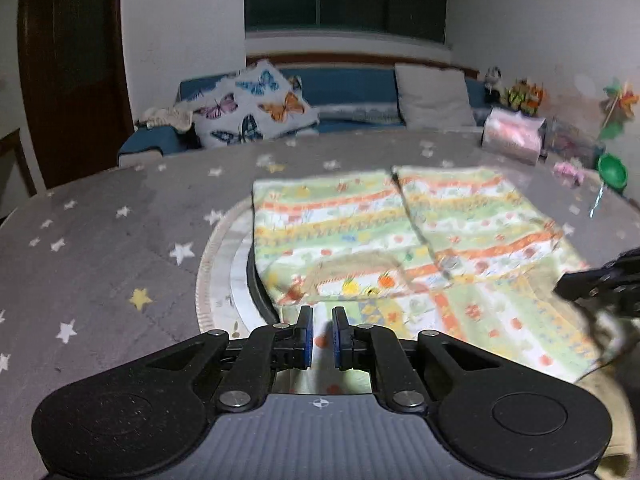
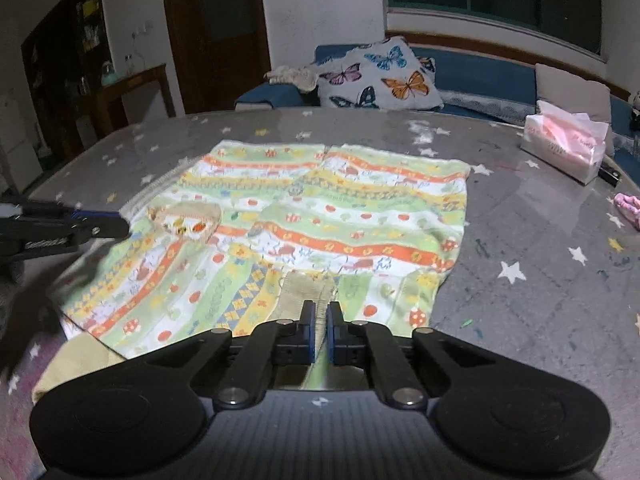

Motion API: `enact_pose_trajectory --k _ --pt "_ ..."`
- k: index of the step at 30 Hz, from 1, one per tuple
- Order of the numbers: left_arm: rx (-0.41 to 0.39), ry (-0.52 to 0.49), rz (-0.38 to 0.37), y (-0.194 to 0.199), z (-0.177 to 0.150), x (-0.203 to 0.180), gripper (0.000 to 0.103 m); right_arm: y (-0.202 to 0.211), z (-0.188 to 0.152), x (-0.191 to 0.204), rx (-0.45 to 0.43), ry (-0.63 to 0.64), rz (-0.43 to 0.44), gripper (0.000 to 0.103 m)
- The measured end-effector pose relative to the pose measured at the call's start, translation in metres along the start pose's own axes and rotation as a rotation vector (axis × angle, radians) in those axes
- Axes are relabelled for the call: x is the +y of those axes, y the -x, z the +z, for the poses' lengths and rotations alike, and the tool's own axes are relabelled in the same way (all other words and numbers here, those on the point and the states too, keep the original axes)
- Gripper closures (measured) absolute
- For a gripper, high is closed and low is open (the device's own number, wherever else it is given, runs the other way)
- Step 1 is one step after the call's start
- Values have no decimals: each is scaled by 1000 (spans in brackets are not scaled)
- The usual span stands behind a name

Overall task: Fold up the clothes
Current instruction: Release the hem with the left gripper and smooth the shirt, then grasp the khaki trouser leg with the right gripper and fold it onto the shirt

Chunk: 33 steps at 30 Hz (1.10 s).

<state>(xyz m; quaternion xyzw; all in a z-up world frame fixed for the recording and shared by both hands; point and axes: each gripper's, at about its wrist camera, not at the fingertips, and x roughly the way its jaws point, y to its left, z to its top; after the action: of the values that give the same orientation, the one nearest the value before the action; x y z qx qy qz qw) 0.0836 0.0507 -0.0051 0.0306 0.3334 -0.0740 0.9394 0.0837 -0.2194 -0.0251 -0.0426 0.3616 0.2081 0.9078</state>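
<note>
**Both grippers at the near edge of the patterned garment**

The striped garment lies spread on the star-print worktop, in front of the butterfly pillow. The left gripper, narrowly parted, sits over its near hem. The right gripper, almost closed, pinches a beige cuff at the near edge
</note>
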Motion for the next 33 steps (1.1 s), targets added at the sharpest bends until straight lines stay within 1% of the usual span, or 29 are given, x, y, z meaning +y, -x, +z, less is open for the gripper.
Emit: enact_pose_trajectory --k 2,4,6,9,12,14,16,17,19,22,24,25,27,28,29,31,33 --pt "17 -13 9 -8 -2 1 90 2 1 -1 -1 6 -2 96" --pt "9 -30 15 -2 -2 -1 90 9 2 0 -7 20 1 94" --pt "-6 -46 4 8 -2 -2 90 18 2 2 -15 43 19 92" --pt "-30 -101 -20 26 -5 -9 90 30 0 8 -12 81 60 92" --pt "-36 -172 -41 41 -13 -18 88 39 -7 17 5 120 110 91" --pt "-36 -235 -45 51 -21 -25 84 39 -13 21 30 144 127 91" --pt "-36 -307 -43 60 -31 -31 70 37 -21 23 58 170 120 91" --pt "-40 -340 -42 62 -36 -35 68 39 -23 24 60 178 121 91" --pt "-48 -405 -41 66 -45 -42 59 47 -25 25 55 191 123 91" --pt "-60 -503 -39 71 -59 -53 55 54 -28 23 56 195 121 90" --pt "-68 -569 -38 75 -69 -61 54 57 -30 22 62 207 112 89" --pt "-72 -602 -37 77 -73 -64 54 58 -31 22 63 211 111 88" --pt "-82 -663 -39 80 -82 -72 53 62 -33 23 63 225 110 76" --pt "-95 -675 -53 80 -82 -75 52 64 -34 24 61 235 109 72" --pt "-109 -687 -67 79 -83 -79 52 66 -36 25 57 249 107 70" --pt "-136 -710 -95 79 -84 -86 52 70 -39 27 54 276 106 69" --pt "-163 -730 -124 78 -85 -93 52 74 -42 28 51 303 106 62"
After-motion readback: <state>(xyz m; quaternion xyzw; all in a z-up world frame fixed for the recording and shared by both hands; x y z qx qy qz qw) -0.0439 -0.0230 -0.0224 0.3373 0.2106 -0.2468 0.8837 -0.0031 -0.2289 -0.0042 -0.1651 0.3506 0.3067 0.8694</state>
